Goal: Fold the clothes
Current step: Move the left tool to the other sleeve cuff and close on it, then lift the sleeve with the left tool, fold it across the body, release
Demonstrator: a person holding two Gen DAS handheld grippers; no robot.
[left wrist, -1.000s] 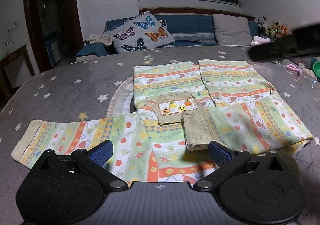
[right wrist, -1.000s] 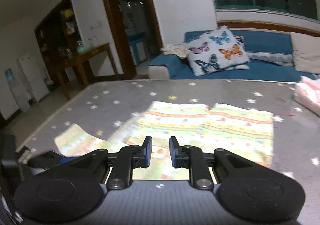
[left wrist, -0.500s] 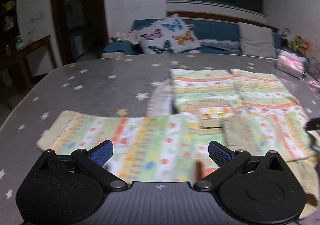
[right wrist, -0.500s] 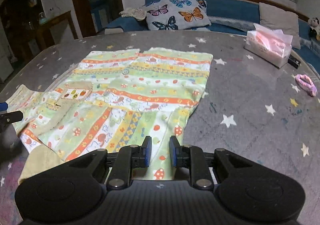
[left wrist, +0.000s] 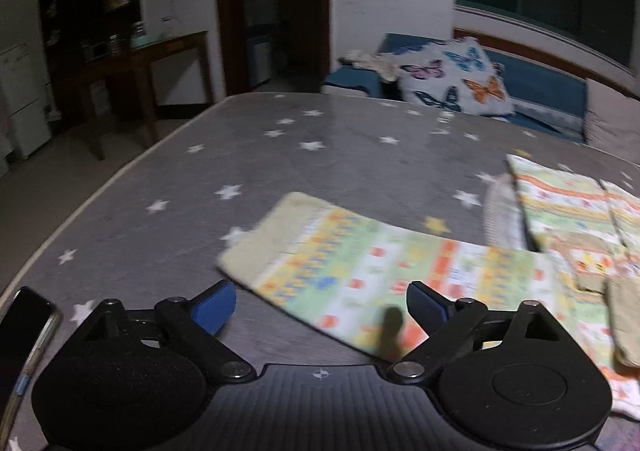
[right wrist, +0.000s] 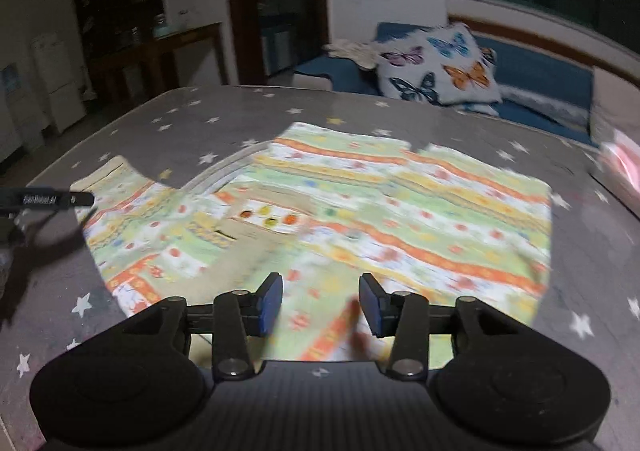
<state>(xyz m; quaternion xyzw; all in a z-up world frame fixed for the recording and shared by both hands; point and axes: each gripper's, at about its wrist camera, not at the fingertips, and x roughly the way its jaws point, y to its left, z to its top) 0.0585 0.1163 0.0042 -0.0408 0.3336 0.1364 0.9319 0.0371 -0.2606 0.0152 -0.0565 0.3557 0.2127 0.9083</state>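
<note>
A child's striped green, orange and yellow jacket (right wrist: 400, 203) lies flat on the grey star-patterned table (right wrist: 192, 123). Its one sleeve (left wrist: 360, 263) stretches out to the left, with a beige cuff (left wrist: 272, 235) at its end. My left gripper (left wrist: 320, 303) is open and empty, just above the near edge of that sleeve. My right gripper (right wrist: 320, 301) is open and empty, low over the jacket's near hem. The tip of the left gripper (right wrist: 48, 199) shows at the left edge of the right wrist view.
A dark phone (left wrist: 24, 327) lies at the table's near left corner. A pink tissue pack (right wrist: 624, 167) sits at the right edge. Beyond the table are a blue sofa (left wrist: 552, 107) with a butterfly pillow (left wrist: 456, 79) and a wooden side table (left wrist: 160, 59).
My left gripper has swung left toward the sleeve's cuff end. My right gripper has opened and turned left over the jacket's near hem.
</note>
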